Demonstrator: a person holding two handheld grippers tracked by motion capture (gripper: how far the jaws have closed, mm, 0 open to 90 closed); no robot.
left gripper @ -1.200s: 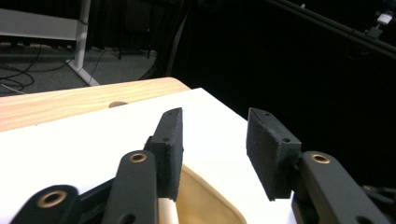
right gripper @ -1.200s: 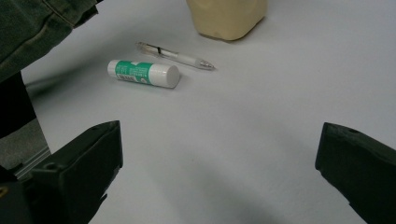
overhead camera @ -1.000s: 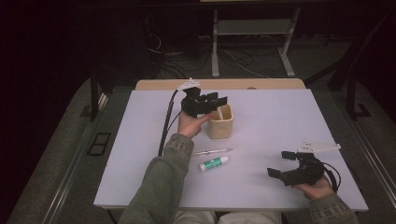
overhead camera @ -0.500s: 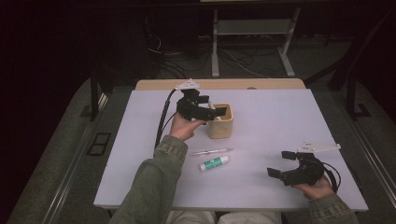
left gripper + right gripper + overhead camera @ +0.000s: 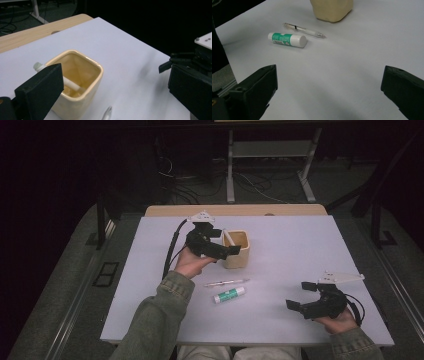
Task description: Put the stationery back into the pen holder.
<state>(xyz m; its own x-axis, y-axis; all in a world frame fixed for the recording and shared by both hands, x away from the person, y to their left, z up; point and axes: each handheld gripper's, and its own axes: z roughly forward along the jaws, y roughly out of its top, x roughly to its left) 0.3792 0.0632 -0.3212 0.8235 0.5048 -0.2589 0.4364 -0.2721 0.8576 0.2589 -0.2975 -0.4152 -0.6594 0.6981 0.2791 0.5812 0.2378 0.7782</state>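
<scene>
Since the earlier frame the left gripper (image 5: 227, 247) has drawn back from over the cup (image 5: 236, 249) toward the person's left, and its jaws have just been opening; nothing sits between them now. The white stick (image 5: 71, 85) it carried lies slanted inside the cup, its upper end leaning on the rim.

Nearest the person, the right gripper (image 5: 302, 296) rests low at the table's (image 5: 300, 245) right front, hand beneath it, jaws wide apart and empty, aimed across the sheet toward the glue stick (image 5: 287, 39) and pen (image 5: 304, 30). It has not shifted.

The glue stick and pen lie flat, side by side but apart, between the two hands, just in front of the cup.

Farther out, the left forearm reaches forward in a green sleeve, the hand cupping the left gripper from below, jaws pointing level at the cup's left wall, just beside it. In the left gripper view the cup's mouth lies between the spread jaws, untouched.

Behind and right of the cup, the white sheet is bare to the wooden far edge.
</scene>
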